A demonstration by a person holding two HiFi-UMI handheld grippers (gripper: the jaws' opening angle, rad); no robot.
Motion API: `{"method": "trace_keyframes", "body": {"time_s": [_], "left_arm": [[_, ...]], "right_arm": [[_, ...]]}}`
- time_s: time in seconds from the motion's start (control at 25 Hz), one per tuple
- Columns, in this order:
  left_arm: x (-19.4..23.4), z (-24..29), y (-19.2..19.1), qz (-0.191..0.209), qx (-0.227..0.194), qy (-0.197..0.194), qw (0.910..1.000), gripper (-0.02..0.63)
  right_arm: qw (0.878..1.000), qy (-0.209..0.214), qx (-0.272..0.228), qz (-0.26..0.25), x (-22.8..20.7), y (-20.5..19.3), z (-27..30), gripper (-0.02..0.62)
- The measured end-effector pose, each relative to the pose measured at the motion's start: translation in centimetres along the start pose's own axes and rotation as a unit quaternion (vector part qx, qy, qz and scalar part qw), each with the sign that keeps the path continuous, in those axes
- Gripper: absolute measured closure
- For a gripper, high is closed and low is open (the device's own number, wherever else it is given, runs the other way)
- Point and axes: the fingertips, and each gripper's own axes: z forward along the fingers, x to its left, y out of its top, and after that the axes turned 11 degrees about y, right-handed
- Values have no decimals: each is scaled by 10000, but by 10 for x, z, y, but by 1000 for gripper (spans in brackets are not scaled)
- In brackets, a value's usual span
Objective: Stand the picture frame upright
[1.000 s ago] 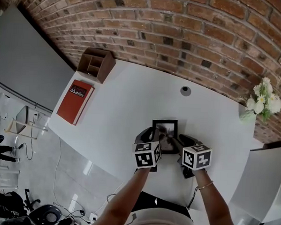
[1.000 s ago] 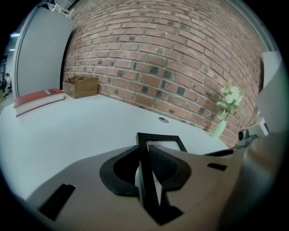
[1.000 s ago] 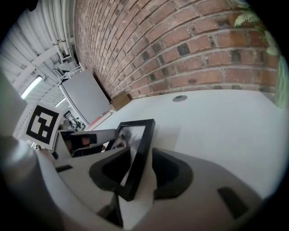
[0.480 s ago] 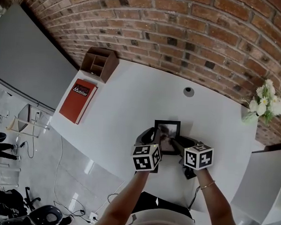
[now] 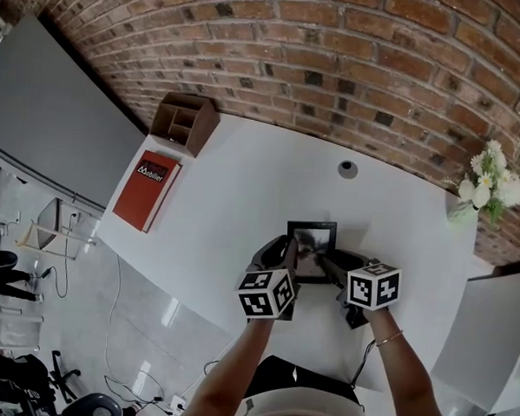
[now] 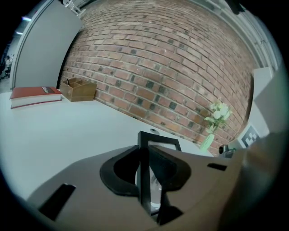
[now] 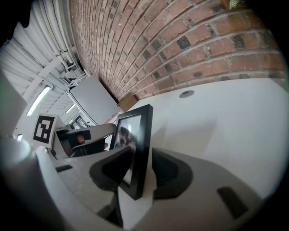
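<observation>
Closest to the person, the left tool (image 5: pixel 283 250) is clamped on the left edge of the picture frame (image 5: pixel 312 247) and the right tool (image 5: pixel 328 265) on its right edge near the lower corner. In each gripper view the black moulding sits pinched between that tool's pads. The picture frame is raised off its back between the two tools, glass toward the person and leaning somewhat. Whether its bottom edge touches the counter (image 5: pixel 244 184) cannot be told. To do this step well, both grips should probably turn together so the frame does not twist. The bottom edge should be settled flat with its rear support bearing before either tool lets go, one side at a time. The white counter is smooth, so the foot could slide. Farther out lie a cable hole (image 5: pixel 346 169), a red book (image 5: pixel 147 186) at the left edge, a wooden organiser (image 5: pixel 184 119) beyond it and a vase of flowers (image 5: pixel 487 184) at the far right. Behind runs a brick wall (image 5: pixel 337 59), with a grey panel (image 5: pixel 48 113) and pale floor (image 5: pixel 133 309) to the left.
</observation>
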Motion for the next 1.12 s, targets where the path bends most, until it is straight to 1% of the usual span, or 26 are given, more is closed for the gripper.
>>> {"method": "trace_keyframes", "body": {"time_s": [0.08,0.28,0.52,0.72,0.84,1.12], "left_arm": [[-1,-1,0,-21,1,-59,10000,546],[-2,-3,1,106,14,7,9999,546],[-12,-6,13,506,-73,-82,9987,545],[-27,-13,34,711,-240,-229,9969,545],[-37,-17,48,927,-342,-312,9946,545],[-61,-19,87,1178,-616,-594,9893,546]], "right_arm": [[10000,71,26,-41,2,-1,0,460],[9997,25,-36,-222,6,4,-4,470],[9989,-68,-298,-359,10,14,-14,491],[9967,-56,-683,-437,21,31,-29,497],[9946,-60,-874,-552,29,41,-41,506],[9881,-258,-1297,-784,40,78,-61,509]]}}
